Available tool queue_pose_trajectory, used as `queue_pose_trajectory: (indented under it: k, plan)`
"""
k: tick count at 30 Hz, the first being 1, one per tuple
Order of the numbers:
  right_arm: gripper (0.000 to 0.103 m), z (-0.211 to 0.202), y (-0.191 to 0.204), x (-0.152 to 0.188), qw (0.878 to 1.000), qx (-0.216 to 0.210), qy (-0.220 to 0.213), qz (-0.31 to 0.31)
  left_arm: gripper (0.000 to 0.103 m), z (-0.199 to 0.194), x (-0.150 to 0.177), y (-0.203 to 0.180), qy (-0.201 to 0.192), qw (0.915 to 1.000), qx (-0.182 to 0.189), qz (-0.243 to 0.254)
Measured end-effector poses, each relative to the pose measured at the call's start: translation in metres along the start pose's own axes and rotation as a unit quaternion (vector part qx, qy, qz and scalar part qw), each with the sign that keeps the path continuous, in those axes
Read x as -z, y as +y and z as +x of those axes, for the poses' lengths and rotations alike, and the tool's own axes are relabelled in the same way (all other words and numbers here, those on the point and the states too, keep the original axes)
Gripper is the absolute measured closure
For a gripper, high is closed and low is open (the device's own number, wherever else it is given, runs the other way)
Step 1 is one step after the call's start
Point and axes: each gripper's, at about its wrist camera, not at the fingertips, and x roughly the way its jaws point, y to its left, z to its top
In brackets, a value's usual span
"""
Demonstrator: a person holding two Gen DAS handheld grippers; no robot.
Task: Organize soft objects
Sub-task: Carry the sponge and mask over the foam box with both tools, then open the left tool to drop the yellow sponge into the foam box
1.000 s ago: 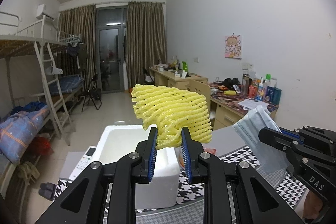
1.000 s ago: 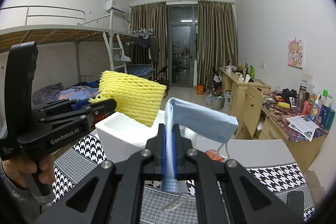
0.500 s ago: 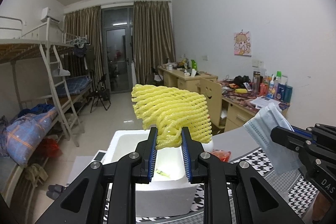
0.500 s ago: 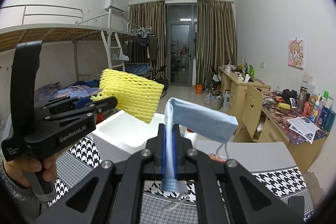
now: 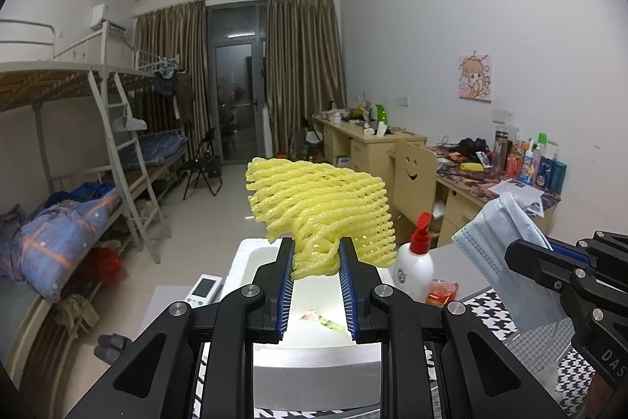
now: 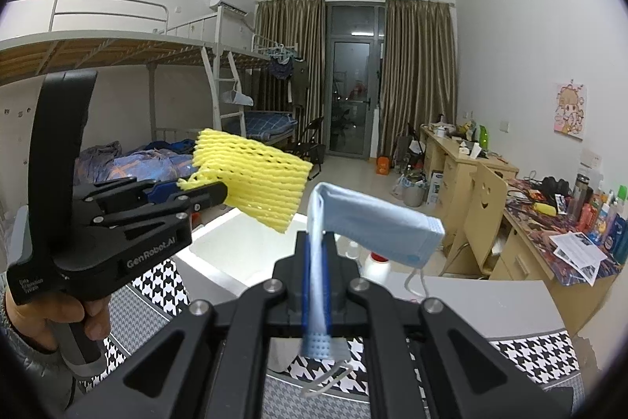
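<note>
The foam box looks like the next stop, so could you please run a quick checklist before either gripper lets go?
1. Left gripper clamped on yellow foam net: ok.
2. Right gripper clamped on blue face mask: ok.
3. White foam box open: ok.
4. Foam net above the box opening: ok in the left wrist view.
5. Face mask above the box opening: cannot tell.
6. Box holds only soft things: cannot tell; small scraps lie on its floor.
7. White bottle with red cap stands outside the box: ok.
</note>
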Motion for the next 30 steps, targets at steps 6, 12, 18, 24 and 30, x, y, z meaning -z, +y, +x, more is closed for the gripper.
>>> queue_pose_trajectory:
  k: [6, 12, 18, 24, 30]
  plan:
    - [0.095, 0.01, 0.002, -0.002, 1.0, -0.008, 0.009, -0.002, 0.079, 0.005, 0.001, 0.006, 0.008, 0.9999, -0.005, -0.008]
    - [0.095, 0.018, 0.002, -0.006, 1.0, -0.009, 0.014, -0.001, 0.072, 0.021, 0.005, 0.013, 0.023, 0.9997, -0.002, -0.011]
    - [0.095, 0.024, 0.001, -0.005, 1.0, -0.005, 0.022, 0.001, 0.025, 0.039, 0.012, 0.022, 0.05, 0.9984, -0.017, -0.019]
    - [0.095, 0.026, 0.001, -0.008, 1.0, -0.001, 0.025, 0.003, 0.004, 0.026, 0.012, 0.033, 0.032, 0.9984, -0.033, -0.032]
    - [0.095, 0.028, 0.007, -0.012, 1.0, -0.005, 0.024, 0.001, 0.001, 0.014, 0.011, 0.04, 0.022, 0.9981, -0.044, -0.036]
